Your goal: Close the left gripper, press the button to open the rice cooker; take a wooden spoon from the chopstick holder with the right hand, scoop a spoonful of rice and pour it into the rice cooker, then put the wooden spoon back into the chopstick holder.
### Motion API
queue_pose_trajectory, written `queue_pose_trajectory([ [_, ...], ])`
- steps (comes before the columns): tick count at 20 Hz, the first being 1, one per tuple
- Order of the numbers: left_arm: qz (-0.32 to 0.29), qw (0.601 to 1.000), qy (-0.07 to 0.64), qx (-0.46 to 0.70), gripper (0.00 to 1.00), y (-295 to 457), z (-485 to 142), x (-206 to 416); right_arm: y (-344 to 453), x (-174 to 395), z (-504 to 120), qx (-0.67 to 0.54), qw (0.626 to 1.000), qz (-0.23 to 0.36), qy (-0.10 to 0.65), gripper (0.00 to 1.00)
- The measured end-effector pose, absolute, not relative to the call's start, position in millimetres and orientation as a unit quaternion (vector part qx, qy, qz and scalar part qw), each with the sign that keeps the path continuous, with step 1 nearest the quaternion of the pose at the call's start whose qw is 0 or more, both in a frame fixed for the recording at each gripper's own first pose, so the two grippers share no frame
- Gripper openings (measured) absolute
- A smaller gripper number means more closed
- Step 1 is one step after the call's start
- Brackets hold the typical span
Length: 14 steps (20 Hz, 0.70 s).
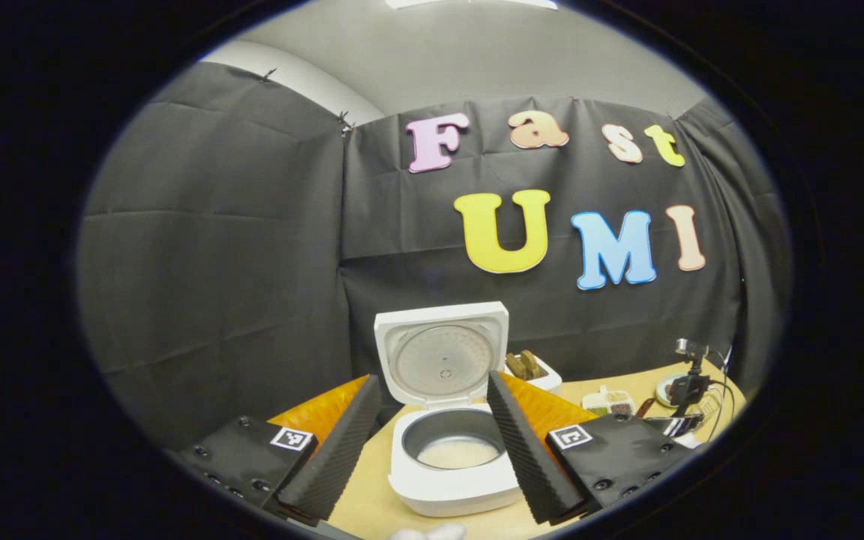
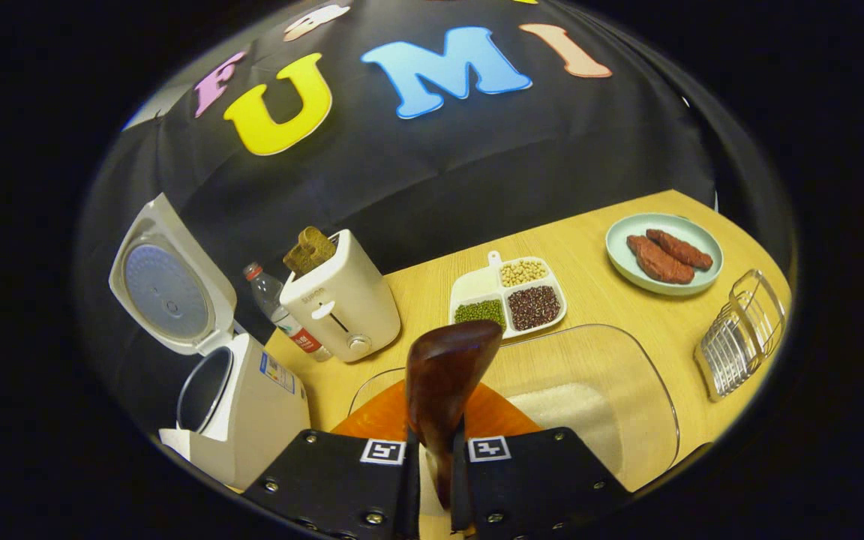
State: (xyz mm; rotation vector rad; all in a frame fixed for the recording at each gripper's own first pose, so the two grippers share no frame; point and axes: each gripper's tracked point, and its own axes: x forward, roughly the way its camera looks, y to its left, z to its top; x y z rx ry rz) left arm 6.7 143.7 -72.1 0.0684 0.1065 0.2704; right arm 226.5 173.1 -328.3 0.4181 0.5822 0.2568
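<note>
The right gripper is seen clamped on the handle of the wooden spoon, whose bowl stands up at twelve o'clock from the fingers, over a clear tub in which white rice lies. In the left gripper view, the left gripper is held wide apart with nothing between its fingers, and the rice cooker is framed between them, its lid raised and a pale layer lying in the pot. In the right gripper view the cooker stands at about nine o'clock, with a toaster beside it at eleven and a divided dish of beans at one. The button step is judged done and the spoon taken; scooping appears to be in hand, though it cannot be told whether the spoon is loaded. Next, the spoon would need to be dipped into the rice, lifted level, and carried toward nine o'clock over the open pot.
</note>
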Motion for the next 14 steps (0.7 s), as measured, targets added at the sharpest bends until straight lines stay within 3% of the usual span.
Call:
queue_pose_trajectory([
  [7, 0.131, 0.989, 0.051, 0.038, 0.98, 137.8, -67.2, 9.9, 162.2, 226.4, -336.0, 0.349, 0.88, 0.113, 0.302, 0.16],
  [14, 0.126, 0.99, 0.047, 0.042, 0.97, 131.9, -60.2, 11.7, 134.4, 234.2, -313.1, 0.45, 0.845, 0.109, 0.268, 0.16],
])
